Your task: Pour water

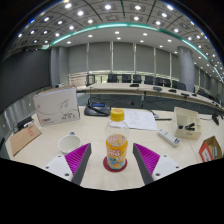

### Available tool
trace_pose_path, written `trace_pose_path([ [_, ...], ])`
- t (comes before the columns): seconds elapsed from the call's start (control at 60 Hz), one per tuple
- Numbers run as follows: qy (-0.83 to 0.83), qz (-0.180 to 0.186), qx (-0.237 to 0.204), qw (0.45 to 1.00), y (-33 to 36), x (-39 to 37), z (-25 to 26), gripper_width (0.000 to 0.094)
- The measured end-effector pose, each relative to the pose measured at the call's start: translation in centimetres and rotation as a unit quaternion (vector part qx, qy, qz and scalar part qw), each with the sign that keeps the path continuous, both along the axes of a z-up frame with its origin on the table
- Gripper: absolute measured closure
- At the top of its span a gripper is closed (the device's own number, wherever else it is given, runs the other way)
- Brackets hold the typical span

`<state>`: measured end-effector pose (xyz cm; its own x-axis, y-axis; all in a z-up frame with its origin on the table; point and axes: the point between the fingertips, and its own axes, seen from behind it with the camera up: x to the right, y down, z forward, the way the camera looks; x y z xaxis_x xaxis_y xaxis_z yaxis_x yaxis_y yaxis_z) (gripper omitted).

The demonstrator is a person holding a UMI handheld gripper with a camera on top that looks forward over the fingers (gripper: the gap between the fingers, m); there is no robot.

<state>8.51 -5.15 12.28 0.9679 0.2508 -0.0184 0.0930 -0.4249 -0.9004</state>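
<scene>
A clear bottle (pixel 116 140) with an orange cap and a yellow-orange label stands upright on a dark red coaster (pixel 114 164) on the pale table (pixel 150 136). My gripper (pixel 112 160) is open, its purple pads (pixel 81 157) spread wide on either side. The bottle stands between the fingers with a clear gap at each side. A white cup (pixel 69 143) sits on the table just left of the left finger.
A white box (pixel 57 104) stands at the back left, a brown folder (pixel 24 137) at the left. Papers (pixel 135 119), a white pouch (pixel 187 121), a remote-like thing (pixel 168 137) and an orange packet (pixel 211 149) lie to the right. Chairs line the far desks.
</scene>
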Motion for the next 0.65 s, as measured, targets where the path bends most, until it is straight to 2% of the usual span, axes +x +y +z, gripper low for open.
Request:
trace_pose_path([
  [0.2, -0.026, -0.058, -0.046, 0.997, -12.1, -0.9, 6.3, 0.0078],
  [0.267, -0.046, -0.073, -0.045, 0.995, -15.8, -1.0, 7.9, 0.0080],
  [0.45, -0.059, -0.087, -0.044, 0.994, -22.8, -2.3, 10.5, 0.0079],
  [0.65, -0.037, -0.094, -0.047, 0.994, -26.2, -3.9, 11.3, 0.0077],
])
